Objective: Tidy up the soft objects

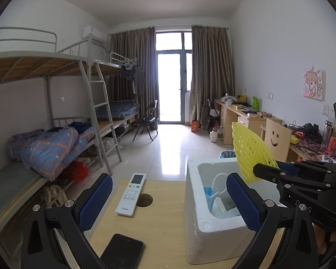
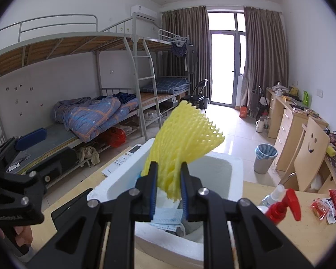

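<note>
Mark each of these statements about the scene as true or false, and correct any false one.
1. The right claw grips a yellow foam net. True.
2. The left claw holds the remote. False: it is open and empty; the remote lies on the table.
3. The foam box already has a face mask inside. True.
4. The phone lies inside the box. False: it lies on the table, left of the box.
5. A red-topped spray bottle stands right of the box. True.

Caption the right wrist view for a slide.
Right gripper shut on yellow foam net, held above the white foam box containing a face mask.
</note>
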{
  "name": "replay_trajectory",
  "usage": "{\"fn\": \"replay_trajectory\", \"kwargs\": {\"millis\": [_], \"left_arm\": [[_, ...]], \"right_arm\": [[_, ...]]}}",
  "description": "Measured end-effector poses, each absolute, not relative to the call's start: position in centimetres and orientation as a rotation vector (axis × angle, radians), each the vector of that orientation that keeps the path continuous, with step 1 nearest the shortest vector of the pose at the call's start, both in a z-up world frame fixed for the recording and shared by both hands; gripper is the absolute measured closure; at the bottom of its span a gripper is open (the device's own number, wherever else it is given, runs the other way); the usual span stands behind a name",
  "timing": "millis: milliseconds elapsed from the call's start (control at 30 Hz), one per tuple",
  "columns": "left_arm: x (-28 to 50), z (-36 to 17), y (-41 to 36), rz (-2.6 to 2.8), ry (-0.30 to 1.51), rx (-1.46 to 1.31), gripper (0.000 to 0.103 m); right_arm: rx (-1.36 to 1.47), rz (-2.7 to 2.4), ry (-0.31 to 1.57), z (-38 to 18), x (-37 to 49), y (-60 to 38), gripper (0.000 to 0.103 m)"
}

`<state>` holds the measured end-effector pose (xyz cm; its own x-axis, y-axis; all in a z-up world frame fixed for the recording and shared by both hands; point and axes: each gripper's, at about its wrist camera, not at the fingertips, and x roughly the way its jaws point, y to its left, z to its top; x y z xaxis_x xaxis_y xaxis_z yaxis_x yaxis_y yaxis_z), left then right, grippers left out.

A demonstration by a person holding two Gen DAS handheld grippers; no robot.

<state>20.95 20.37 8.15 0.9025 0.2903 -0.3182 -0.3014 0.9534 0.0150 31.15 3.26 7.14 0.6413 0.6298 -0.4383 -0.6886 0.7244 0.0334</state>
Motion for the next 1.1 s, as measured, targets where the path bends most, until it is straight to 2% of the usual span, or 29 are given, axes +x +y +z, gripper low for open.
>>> {"fn": "replay_trajectory", "kwargs": {"millis": [367, 467, 500, 567, 600, 633, 667, 1100], "left_arm": [[20.8, 8.0, 21.0, 0.307, 0.326, -0.04, 0.001], [20.7, 8.1, 21.1, 0.303, 0.327, -0.042, 0.001], [20.7, 8.1, 21.2, 0.303, 0.326, -0.042, 0.001], [20.7, 8.0, 21.2, 0.301, 0.326, -0.042, 0.001], [20.6, 8.0, 21.0, 0.301, 0.325, -0.043, 0.001], [20.7, 8.0, 21.0, 0.3, 0.325, -0.043, 0.001], [20.7, 8.0, 21.0, 0.297, 0.326, -0.044, 0.001], [21.0, 7.9, 20.3, 0.288, 0.332, -0.044, 0.001]], "right_arm": [[-0.155, 0.741, 0.444, 6.9, 31.2, 3.6, 0.081], [-0.161, 0.749, 0.453, 6.8, 31.1, 4.1, 0.076], [-0.159, 0.745, 0.454, 6.8, 31.2, 4.2, 0.071], [-0.16, 0.747, 0.461, 6.7, 31.3, 4.2, 0.053], [-0.162, 0.747, 0.46, 6.6, 31.4, 4.2, 0.038], [-0.165, 0.744, 0.454, 6.6, 31.3, 4.2, 0.029], [-0.171, 0.74, 0.449, 6.6, 31.3, 4.3, 0.028], [-0.173, 0.74, 0.462, 6.7, 31.5, 3.8, 0.027]]}}
